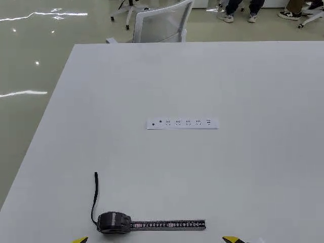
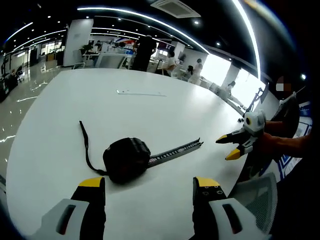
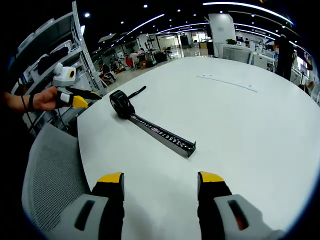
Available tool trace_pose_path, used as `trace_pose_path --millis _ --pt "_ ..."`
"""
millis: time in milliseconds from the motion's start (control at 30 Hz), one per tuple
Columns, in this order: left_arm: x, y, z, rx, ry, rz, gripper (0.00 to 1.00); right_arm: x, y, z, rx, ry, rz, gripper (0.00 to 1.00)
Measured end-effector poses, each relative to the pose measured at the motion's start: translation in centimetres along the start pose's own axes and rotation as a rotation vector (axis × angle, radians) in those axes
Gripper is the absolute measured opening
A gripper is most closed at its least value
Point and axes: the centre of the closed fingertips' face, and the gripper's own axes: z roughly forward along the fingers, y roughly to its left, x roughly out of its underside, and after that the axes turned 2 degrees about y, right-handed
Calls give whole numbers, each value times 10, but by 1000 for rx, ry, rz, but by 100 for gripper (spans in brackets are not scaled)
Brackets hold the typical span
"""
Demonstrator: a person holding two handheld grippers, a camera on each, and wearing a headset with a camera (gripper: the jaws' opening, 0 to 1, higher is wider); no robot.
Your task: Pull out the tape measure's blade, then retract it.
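Observation:
A dark grey tape measure (image 1: 114, 223) lies near the front edge of the white table (image 1: 202, 76). Its blade (image 1: 169, 225) is pulled out a short way to the right and lies flat, and its black strap (image 1: 94, 195) trails away from the case. My left gripper (image 2: 150, 185) is open, just short of the tape measure (image 2: 127, 157), touching nothing. My right gripper (image 3: 161, 180) is also open, a little before the blade's end hook (image 3: 189, 149). One yellow fingertip (image 1: 80, 240) peeks in below the case, another fingertip (image 1: 233, 239) right of the blade.
A white power strip (image 1: 182, 123) is set into the table's middle. A white mesh chair (image 1: 162, 23) stands at the far edge, with people's feet beyond it. A grey mesh chair (image 3: 45, 175) sits close below the front edge.

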Motion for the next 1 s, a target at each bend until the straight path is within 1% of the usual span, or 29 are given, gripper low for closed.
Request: trace_pose_path --millis 100,133,200,300,367,533,667,767,833,933,1000 --pt "-1 1 2 -5 0 -7 68 -1 -1 1 0 4 -6 59" --pt "-3 6 9 -10 4 -35 68 -5 -6 8 -4 17 -32 58" --pt "-3 9 12 -15 1 -57 68 -6 -8 12 -9 20 -38 58" --pt "-3 11 15 -22 0 -72 68 -10 -8 16 -18 22 -53 57" --pt "-2 13 16 -27 4 -72 68 -11 -9 20 -21 31 -71 56" --pt "-2 14 20 -31 8 -80 68 -11 -16 26 -20 59 -121 54" --pt "-5 16 22 -39 2 -94 68 -13 -24 28 -17 69 -136 53" --pt "-4 17 27 -48 11 -101 68 -16 -28 29 -18 74 -146 52" --pt "-3 16 28 -48 16 -102 68 -16 -31 30 -18 77 -154 51" --pt "-4 14 31 -48 14 -123 68 -18 -35 33 -23 91 -182 49" --pt "-3 15 34 -60 18 -132 68 -20 -37 35 -29 105 -210 46"
